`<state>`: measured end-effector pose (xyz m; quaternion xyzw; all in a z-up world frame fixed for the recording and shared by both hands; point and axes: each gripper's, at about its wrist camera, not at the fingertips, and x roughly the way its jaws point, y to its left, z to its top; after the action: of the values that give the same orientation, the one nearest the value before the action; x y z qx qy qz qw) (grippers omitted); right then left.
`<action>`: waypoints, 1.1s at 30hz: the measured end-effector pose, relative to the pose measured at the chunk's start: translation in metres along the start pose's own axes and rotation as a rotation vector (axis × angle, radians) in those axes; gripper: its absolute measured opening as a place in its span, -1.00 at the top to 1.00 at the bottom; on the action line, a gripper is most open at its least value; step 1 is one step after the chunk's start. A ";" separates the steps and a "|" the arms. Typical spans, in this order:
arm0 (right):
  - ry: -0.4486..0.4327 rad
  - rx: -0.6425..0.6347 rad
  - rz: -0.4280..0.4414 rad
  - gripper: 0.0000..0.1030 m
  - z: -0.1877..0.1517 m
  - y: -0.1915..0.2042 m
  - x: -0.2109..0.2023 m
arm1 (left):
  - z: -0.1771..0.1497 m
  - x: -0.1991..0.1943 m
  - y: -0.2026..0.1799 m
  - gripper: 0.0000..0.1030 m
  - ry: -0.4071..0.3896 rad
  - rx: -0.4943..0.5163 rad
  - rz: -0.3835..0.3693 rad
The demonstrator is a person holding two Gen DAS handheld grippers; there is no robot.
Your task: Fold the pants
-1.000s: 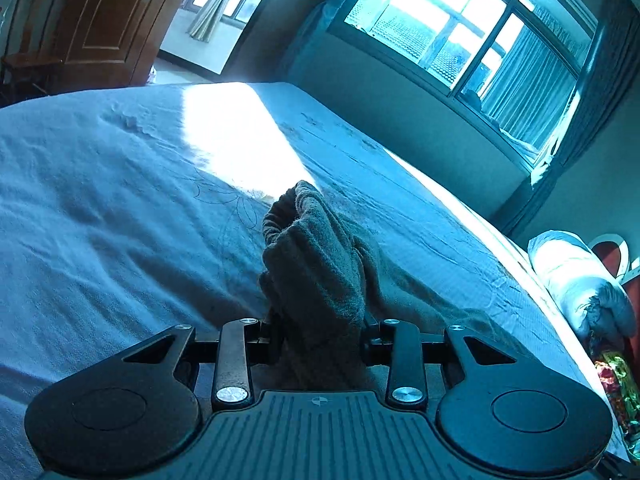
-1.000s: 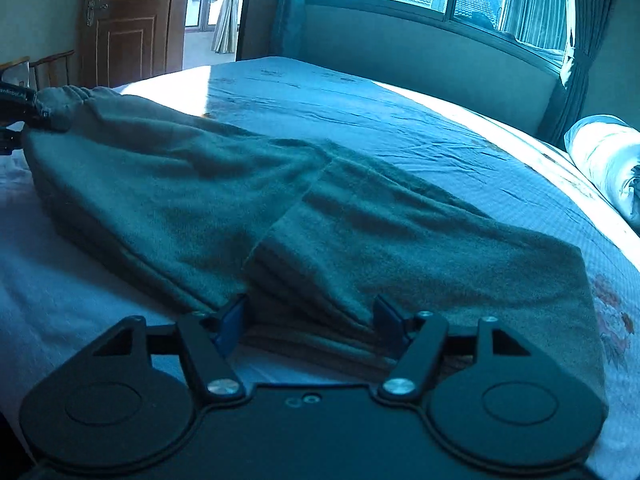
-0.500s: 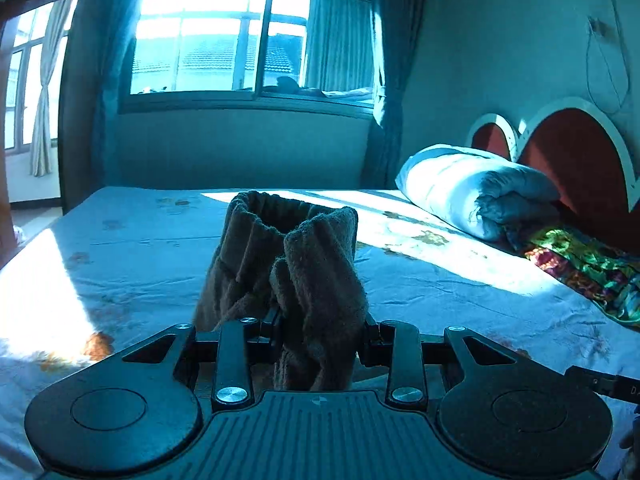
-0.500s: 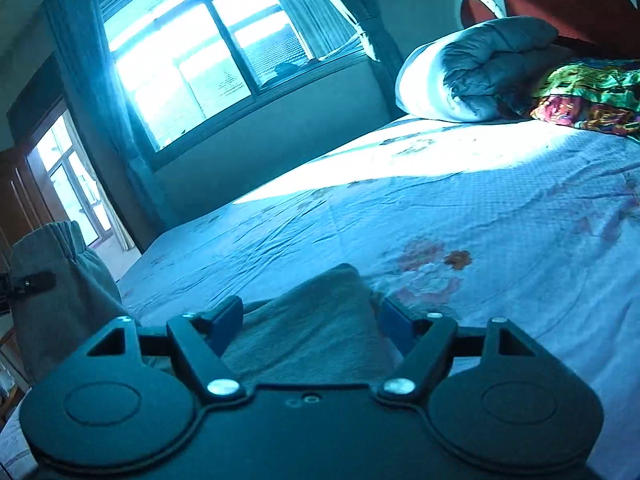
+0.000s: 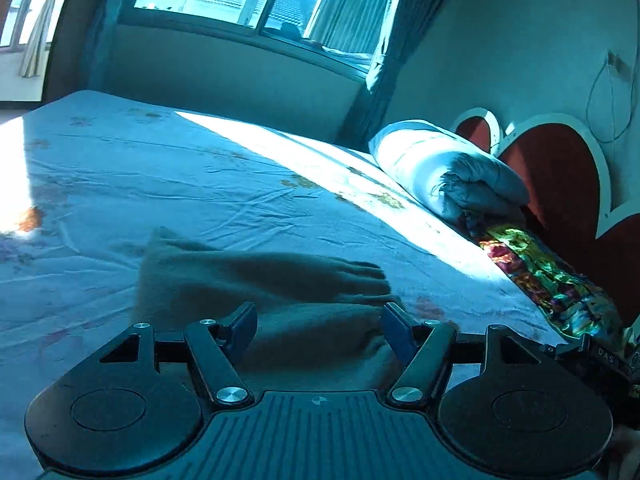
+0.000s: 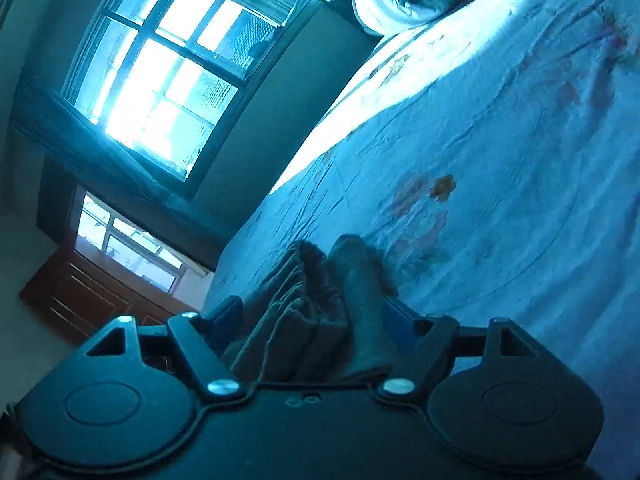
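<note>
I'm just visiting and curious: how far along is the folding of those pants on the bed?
One fold looks done: the pants lie doubled on the bed sheet. The left gripper is opening, its pads off the cloth. The right gripper has bunched fabric between its jaws. Further folds and smoothing likely remain.

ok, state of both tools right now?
Left tool: jaws opening, pads off the pants lying between them.
Right tool: bunched pants between its jaws; grip cannot be told.

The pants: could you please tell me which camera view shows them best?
The left wrist view: the pants lie spread on the bed. The right wrist view shows only bunched folds.
</note>
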<state>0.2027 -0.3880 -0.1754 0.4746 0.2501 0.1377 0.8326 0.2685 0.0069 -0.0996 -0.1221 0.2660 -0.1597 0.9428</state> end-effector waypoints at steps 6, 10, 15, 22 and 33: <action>0.069 -0.052 -0.051 -0.28 -0.014 0.014 0.057 | -0.047 -0.048 0.086 -0.33 0.041 -0.106 0.153; 0.081 -0.010 -0.087 -0.28 -0.020 0.010 0.079 | -0.081 -0.051 0.102 -0.33 0.089 -0.142 0.136; 0.066 -0.058 -0.166 0.13 -0.022 0.025 0.099 | -0.089 -0.019 0.083 -0.33 0.121 -0.118 0.094; -0.013 -0.180 -0.077 0.61 -0.014 0.070 0.066 | -0.080 0.002 0.078 -0.33 0.106 -0.135 0.120; 0.000 -0.083 -0.177 0.60 -0.005 0.004 0.058 | -0.084 0.005 0.079 -0.33 0.083 -0.129 0.185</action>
<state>0.2483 -0.3552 -0.1906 0.4158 0.2850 0.0738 0.8605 0.2455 0.0659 -0.1965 -0.1507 0.3246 -0.0597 0.9319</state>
